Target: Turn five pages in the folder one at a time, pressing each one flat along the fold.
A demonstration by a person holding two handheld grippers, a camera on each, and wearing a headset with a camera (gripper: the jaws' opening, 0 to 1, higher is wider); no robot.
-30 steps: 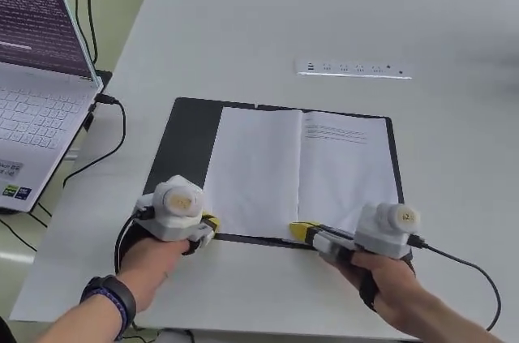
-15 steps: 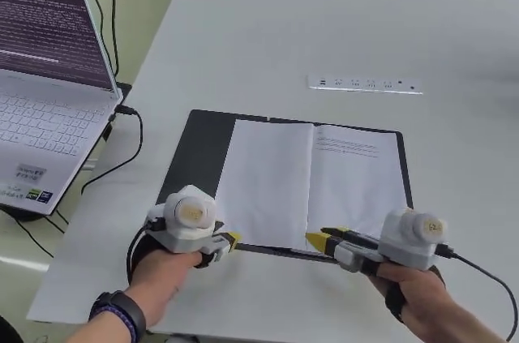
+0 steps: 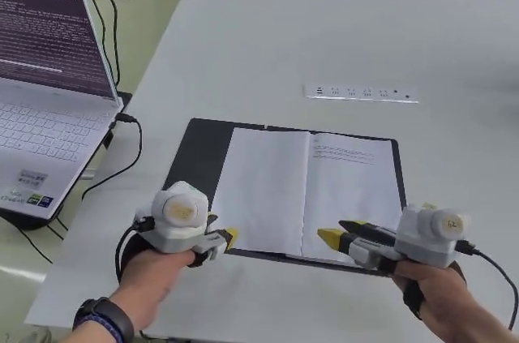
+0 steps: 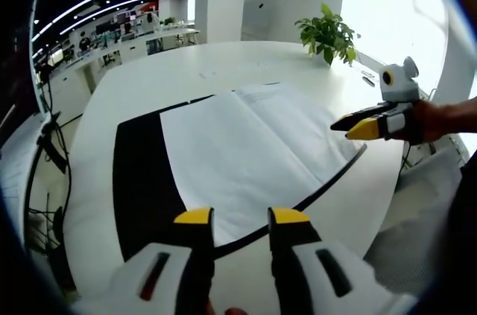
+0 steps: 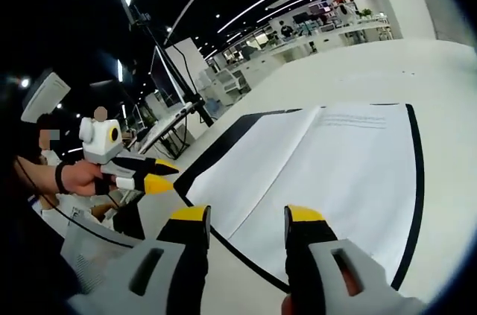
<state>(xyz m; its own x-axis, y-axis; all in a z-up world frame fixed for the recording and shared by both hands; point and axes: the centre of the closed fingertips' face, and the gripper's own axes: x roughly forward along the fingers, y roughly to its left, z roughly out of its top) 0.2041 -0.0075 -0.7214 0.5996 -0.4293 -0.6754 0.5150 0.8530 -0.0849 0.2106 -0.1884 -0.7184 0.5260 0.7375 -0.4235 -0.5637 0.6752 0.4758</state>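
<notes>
With jaws held apart and empty, the left gripper (image 4: 234,216) and right gripper (image 5: 248,213) are poised at the near edge of the folder (image 3: 193,160), laid open on the table (image 3: 268,43), and its thin, limp right page (image 3: 354,193) is judged best pinched lightly at a free corner.

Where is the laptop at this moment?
In the head view the open laptop is at the far left, beyond the white table's left edge, with the black folder nearest on its right.
</notes>
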